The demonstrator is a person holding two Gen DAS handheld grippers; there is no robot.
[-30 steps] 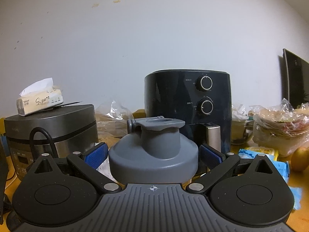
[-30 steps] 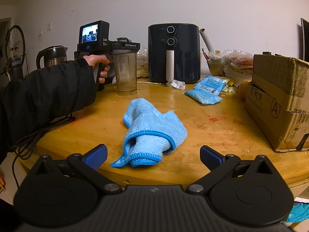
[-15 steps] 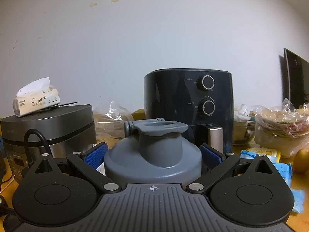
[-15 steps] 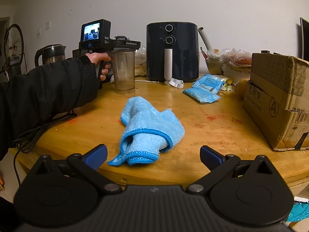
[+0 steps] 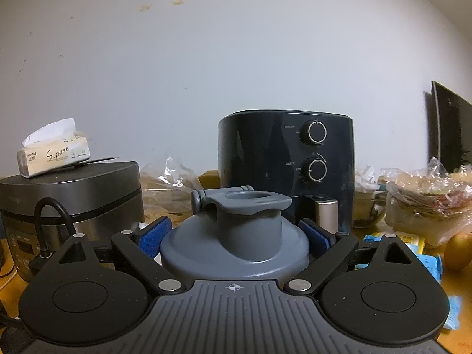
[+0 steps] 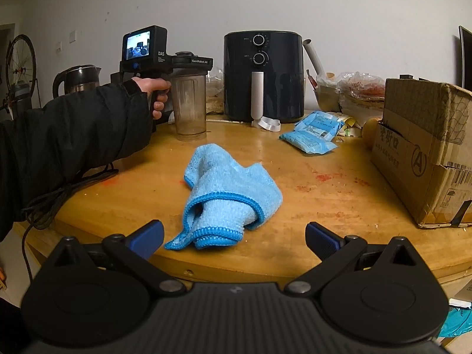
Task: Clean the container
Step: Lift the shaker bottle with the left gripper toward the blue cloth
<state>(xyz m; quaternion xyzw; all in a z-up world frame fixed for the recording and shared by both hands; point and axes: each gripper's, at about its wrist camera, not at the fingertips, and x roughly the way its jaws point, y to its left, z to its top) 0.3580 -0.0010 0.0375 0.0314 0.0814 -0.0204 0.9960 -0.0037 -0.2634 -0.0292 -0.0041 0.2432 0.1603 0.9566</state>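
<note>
A clear shaker container point(image 6: 190, 103) with a grey flip lid point(image 5: 236, 239) stands on the wooden table point(image 6: 309, 194) at the back left. My left gripper point(image 5: 235, 236) is at lid height, and its blue pads point(image 5: 153, 237) press the lid's rim from both sides. In the right wrist view a hand point(image 6: 155, 88) holds that left gripper point(image 6: 174, 62) against the container's top. A crumpled blue cloth point(image 6: 227, 188) lies mid-table. Just short of the cloth, my right gripper point(image 6: 234, 236) hangs open and empty over the table's near edge.
A black air fryer point(image 6: 262, 73) stands behind the container, with a rice cooker point(image 5: 70, 203) and tissue pack point(image 5: 53, 153) to its left. Blue packets point(image 6: 312, 132), bagged food point(image 6: 360, 88) and a cardboard box point(image 6: 424, 150) fill the right side. A kettle point(image 6: 78, 78) and cables point(image 6: 56, 197) sit left.
The left gripper has moved in over the lid, which now looks larger, and its pads have closed slightly onto the rim. The right gripper stays open and has drifted a little toward the cloth.
</note>
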